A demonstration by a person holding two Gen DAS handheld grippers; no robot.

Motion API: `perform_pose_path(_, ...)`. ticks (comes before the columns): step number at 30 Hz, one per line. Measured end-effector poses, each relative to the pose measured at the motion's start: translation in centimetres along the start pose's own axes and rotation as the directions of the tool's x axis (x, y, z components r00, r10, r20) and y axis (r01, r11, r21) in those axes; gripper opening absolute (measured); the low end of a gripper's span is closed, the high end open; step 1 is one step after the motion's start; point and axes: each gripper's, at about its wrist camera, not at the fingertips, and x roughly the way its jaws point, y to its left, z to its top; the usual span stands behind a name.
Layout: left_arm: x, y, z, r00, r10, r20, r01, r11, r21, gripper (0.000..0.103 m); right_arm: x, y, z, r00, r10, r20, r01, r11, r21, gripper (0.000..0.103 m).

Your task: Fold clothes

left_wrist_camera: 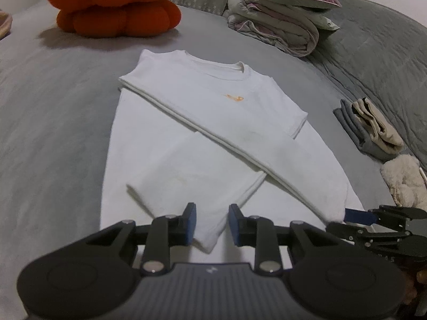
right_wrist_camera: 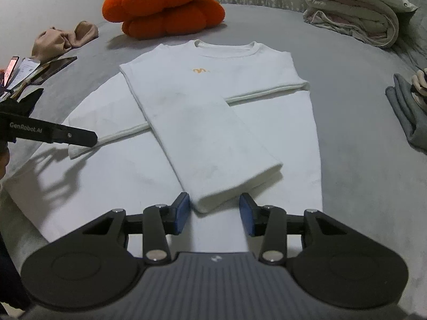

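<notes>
A white sweatshirt lies flat, front up, at the middle of a grey bed, collar at the far end. Both sleeves are folded across the body and cross each other.

Left tool: open, nothing gripped. The cuff of one sleeve lies between its blue pads without clear contact.

Right tool: open, nothing gripped. The cuff of the other sleeve lies just beyond the gap between its pads.

An orange cushion sits at the far side. A folded quilt sits far right.
</notes>
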Motion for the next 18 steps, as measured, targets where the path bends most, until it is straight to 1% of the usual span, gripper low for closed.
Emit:
perform_pose_path(5,-0.5,0.1,-0.5,1.000,0.014,0.013,-0.014,1.000,0.010,0.027,-0.7,-0.4,-0.8,1.000,0.000,-0.007,0.000,1.000,0.013,0.044)
perform_pose_path(10,-0.8,0.0,-0.9,0.999,0.037,0.024,-0.037,0.999,0.015,0.027,-0.7,-0.5,-0.8,1.000,0.002,-0.006,-0.002,1.000,0.015,0.044)
perform_pose_path(13,-1.4,0.3,-1.4,0.998,0.063,0.026,-0.063,0.998,-0.008,0.027,-0.7,-0.5,-1.0,1.000,0.003,-0.001,-0.003,1.000,0.015,0.044)
perform_pose_path(14,-1.6,0.4,-1.7,0.997,0.078,0.021,-0.078,0.997,-0.015,0.029,-0.8,-0.6,-1.1,1.000,0.004,0.000,-0.004,1.000,0.016,0.044)
perform_pose_path(18,-2.8,1.2,-3.3,0.995,0.091,0.036,-0.090,0.995,-0.042,0.028,-1.4,-0.8,-1.8,1.000,-0.003,0.003,0.003,1.000,0.024,0.044)
